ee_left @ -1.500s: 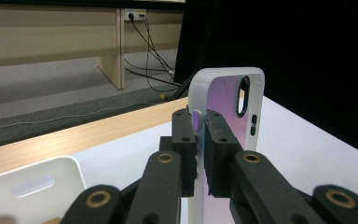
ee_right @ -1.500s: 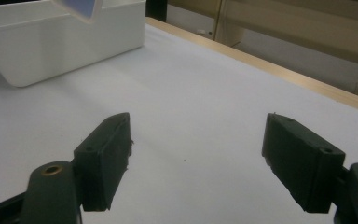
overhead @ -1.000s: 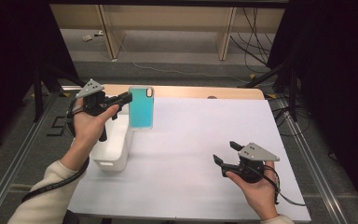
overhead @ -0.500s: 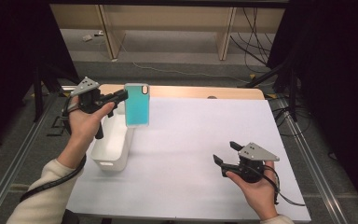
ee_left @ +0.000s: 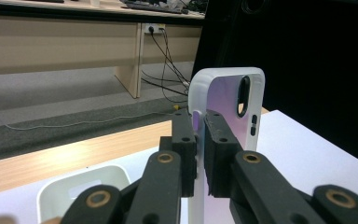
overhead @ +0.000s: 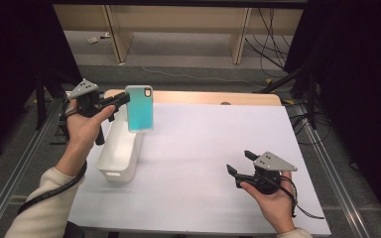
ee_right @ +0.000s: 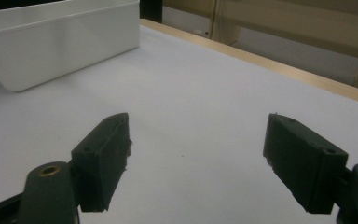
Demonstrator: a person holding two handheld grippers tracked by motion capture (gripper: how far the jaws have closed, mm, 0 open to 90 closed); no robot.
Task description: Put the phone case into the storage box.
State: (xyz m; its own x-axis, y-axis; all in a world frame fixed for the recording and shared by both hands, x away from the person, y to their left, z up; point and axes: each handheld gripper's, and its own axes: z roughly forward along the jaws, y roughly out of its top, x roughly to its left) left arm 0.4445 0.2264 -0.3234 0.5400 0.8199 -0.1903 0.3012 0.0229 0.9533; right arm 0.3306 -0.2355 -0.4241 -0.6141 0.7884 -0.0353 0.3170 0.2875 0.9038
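White paper covers the table (overhead: pixel 203 163), with a bare wooden strip along its far edge. Next in size, a white bin (overhead: pixel 120 156) sits on the paper at the left, open-topped and apparently empty. Above its far end hangs the phone case (overhead: pixel 140 108), upright and clear of the bin, its teal face toward the high camera and its white rim all round. The left gripper (overhead: pixel 124 98) pinches it by one long edge, near the top, beside the camera cut-out; in the left gripper view the two black pads (ee_left: pixel 186 140) press on the thin side wall of the case (ee_left: pixel 226 88) from either side. The right gripper (overhead: pixel 240 162) rests low over the paper at the near right, well apart from the bin, jaws spread wide with nothing between them.

The case looks light, a thin flexible shell rather than a rigid slab, so weight should be no trouble. Its smooth wall is probably slippery, and an edge grip this narrow could let it swing or twist. A hold nearer the middle of the long side, or across the flat back, would likely steady it better; squeezing hard risks bending the rim rather than breaking anything
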